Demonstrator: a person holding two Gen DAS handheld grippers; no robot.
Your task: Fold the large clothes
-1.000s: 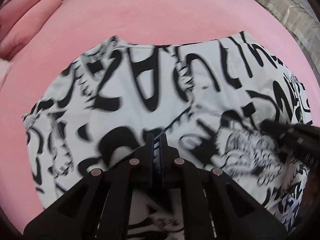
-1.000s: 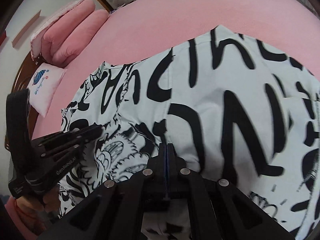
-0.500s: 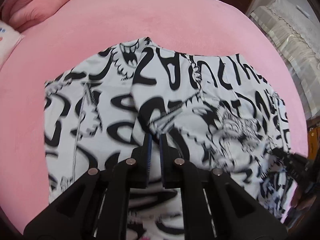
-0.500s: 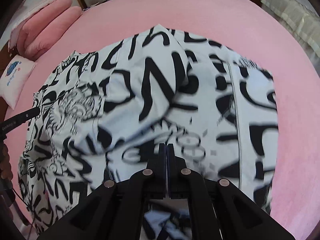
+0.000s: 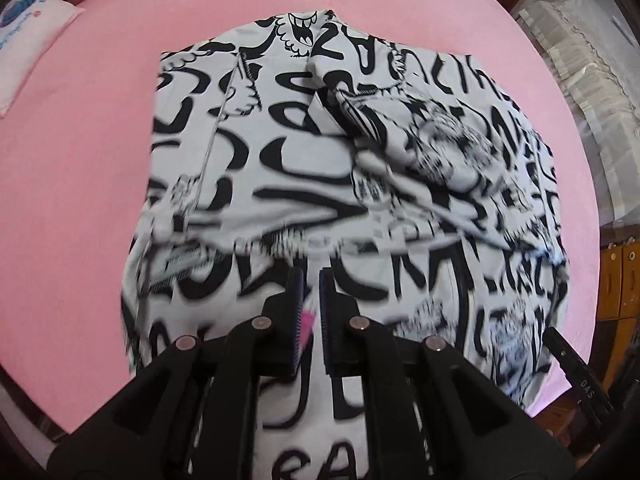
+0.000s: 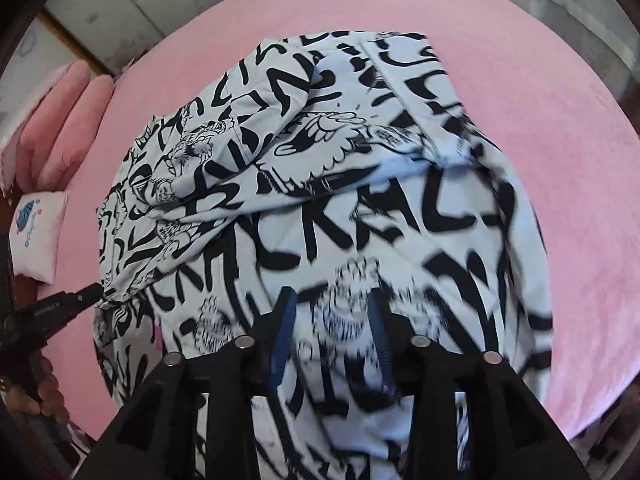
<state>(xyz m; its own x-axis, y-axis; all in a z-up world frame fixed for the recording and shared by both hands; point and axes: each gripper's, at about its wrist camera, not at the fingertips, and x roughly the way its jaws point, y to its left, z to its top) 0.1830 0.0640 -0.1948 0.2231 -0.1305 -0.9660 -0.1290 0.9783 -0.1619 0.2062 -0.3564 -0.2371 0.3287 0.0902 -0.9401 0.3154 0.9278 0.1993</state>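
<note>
– While both views look steeply down, start closest: how do the left tongs (image 5: 310,280) stand?

– Narrow, with only a slit between the pads. Pinched in that slit is white cloth with a scrap of magenta, an edge of the printed garment (image 5: 280,140). In the right wrist view their tip meets the garment's edge at nine o'clock.

– And the right tongs (image 6: 332,300)?

– Wide. They have just been opening. Blurred print shows in the gap, but the pads do not press on it, so nothing is gripped.

– Anything beside the left tongs?

– At eight o'clock in the right wrist view, a bead bracelet (image 6: 50,380) shows just behind them.

– Where does the garment lie?

– On the pink bed (image 5: 80,160), filling the middle of both views. It is white with heavy black lettering and cartoon figures. A rumpled, folded-over layer crosses it, its lower edge running roughly from nine o'clock to three in the right wrist view. The near part runs under both tongs towards six o'clock.

– Farther out?

– Bare pink bed rings the garment at nine, twelve and three o'clock. Past that, at ten o'clock in the left wrist view, a small white pillow (image 5: 28,28) with a blue print lies on the bed. In the right wrist view, pink pillows (image 6: 60,120) sit just beyond it, also at ten o'clock.
</note>
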